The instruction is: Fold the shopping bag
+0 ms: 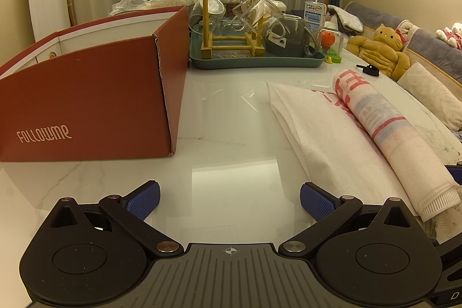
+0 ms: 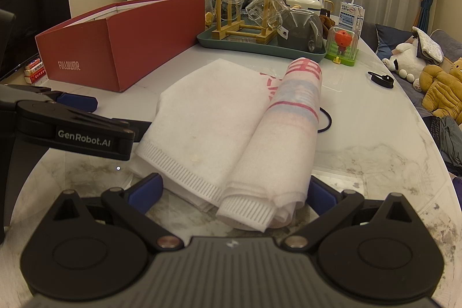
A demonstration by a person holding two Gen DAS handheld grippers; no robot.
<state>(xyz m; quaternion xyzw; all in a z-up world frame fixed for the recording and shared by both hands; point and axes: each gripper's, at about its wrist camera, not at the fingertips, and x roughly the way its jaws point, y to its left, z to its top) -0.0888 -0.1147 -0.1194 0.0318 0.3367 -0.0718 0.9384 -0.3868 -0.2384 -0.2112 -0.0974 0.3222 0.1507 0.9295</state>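
The shopping bag (image 2: 219,120), a white non-woven one with red and blue print, lies flat on the white marble table (image 2: 369,134), its right side rolled up into a tight tube (image 2: 288,129) that runs from the near edge toward the far side. The near end of the roll, with its ribbed hem, sits between the spread fingers of the right gripper (image 2: 234,192), whose jaws stand wide apart on either side of the bag's near edge; whether the blue pads (image 2: 147,189) touch the fabric cannot be told.

The left gripper (image 1: 230,201) is just left of the bag, over bare tabletop, its jaws wide open and holding nothing. In the right wrist view it shows from the side at the left (image 2: 78,103), close to the bag's left edge.

A thin black loop (image 2: 326,120), perhaps a hair tie, lies on the table against the right side of the roll. To the far left stands an open red cardboard box (image 2: 127,45) printed "FOLLOWME". Behind the bag is a teal tray (image 2: 260,46) carrying a wooden rack with glass cups and a glass pot. To its right stand a small toy in a clear dome on a green base (image 2: 342,44) and a drink carton with a straw (image 2: 350,16). A small black object (image 2: 381,80) lies far right on the table. Plush toys (image 2: 441,85) sit on the sofa beyond the right edge.
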